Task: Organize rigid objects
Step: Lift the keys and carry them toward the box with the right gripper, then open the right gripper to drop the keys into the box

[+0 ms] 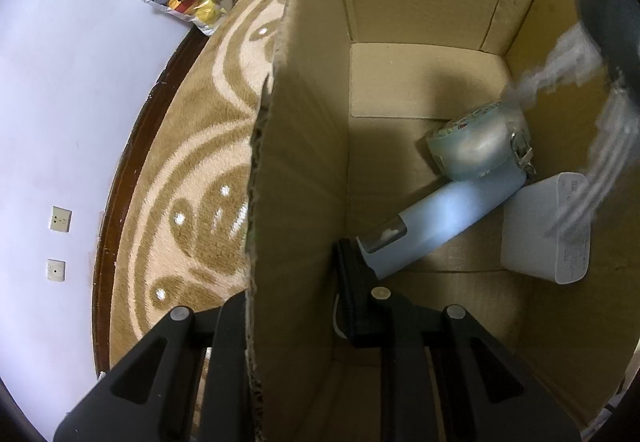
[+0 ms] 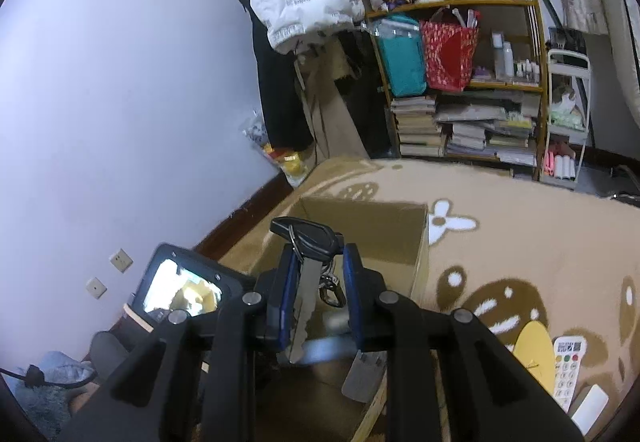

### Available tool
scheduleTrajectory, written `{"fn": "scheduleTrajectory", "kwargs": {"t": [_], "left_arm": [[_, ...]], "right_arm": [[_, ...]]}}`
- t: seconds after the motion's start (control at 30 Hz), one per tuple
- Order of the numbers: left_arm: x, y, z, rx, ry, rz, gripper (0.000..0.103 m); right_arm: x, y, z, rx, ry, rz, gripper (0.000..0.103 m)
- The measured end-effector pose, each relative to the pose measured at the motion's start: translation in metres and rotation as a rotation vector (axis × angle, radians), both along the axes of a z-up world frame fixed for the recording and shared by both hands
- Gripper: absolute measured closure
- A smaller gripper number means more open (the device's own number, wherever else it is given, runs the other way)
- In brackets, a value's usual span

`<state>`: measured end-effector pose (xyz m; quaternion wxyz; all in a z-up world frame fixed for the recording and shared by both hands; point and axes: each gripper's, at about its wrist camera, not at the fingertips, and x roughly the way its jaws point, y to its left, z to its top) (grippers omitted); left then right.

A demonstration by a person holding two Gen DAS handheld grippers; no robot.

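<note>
Left gripper [image 1: 294, 306]: fingers set either side of the box [image 1: 420, 2] wall, one outside over the rug [image 1: 192, 178], one inside; pinching the wall.

Right gripper [image 2: 320, 282]: blue-padded fingers [image 2: 289, 282] parted a little, with a key [image 2: 306, 282] between them, black head up, blade hanging down; a ring and clip dangle beside the blade. Which finger the key touches, cannot tell. Gripper is above the open box.

Box contents, left wrist view: tape roll [image 1: 476, 142] resting on a pale blue cylinder [image 1: 436, 218]; white block [image 1: 548, 230] just beside the cylinder, against the right wall. Blurred metallic thing at upper right, unidentifiable.

On the rug near the box, right wrist view: remote [image 2: 566, 370], yellow disc [image 2: 532, 352].
</note>
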<state>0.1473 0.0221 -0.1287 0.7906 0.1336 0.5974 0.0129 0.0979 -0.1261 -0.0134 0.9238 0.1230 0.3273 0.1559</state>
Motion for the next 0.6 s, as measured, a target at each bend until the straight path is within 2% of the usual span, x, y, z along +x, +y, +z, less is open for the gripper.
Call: {"fn": "scheduleTrajectory", "kwargs": {"t": [0.13,0.2,0.3,0.37,0.43,0.5,0.57,0.6], "left_arm": [[0.001,0.005,0.001,-0.025,0.002,0.019,0.087],[0.001,0.005,0.000,-0.028,0.003,0.021,0.087],[0.002,0.003,0.000,-0.022,0.003,0.019,0.087],[0.002,0.003,0.000,-0.024,0.004,0.021,0.087],[0.002,0.003,0.001,-0.023,0.006,0.023,0.086],[0.002,0.003,0.001,-0.020,0.006,0.022,0.086],[0.001,0.001,0.001,-0.012,0.006,0.019,0.086],[0.002,0.002,0.000,-0.010,0.006,0.018,0.085]], "right_arm": [[0.004,-0.001,-0.011,-0.005,0.048,-0.007,0.078],[0.004,-0.005,-0.014,-0.003,0.064,-0.014,0.075],[0.002,-0.013,-0.011,0.007,0.057,-0.046,0.075],[-0.001,-0.022,-0.005,-0.020,0.040,-0.087,0.071],[-0.004,-0.031,-0.001,-0.038,0.022,-0.134,0.050],[-0.005,-0.045,-0.001,-0.034,0.026,-0.178,0.037],[-0.003,-0.055,-0.005,-0.035,0.048,-0.204,0.031],[-0.002,-0.061,-0.009,-0.034,0.071,-0.214,0.021]]}}
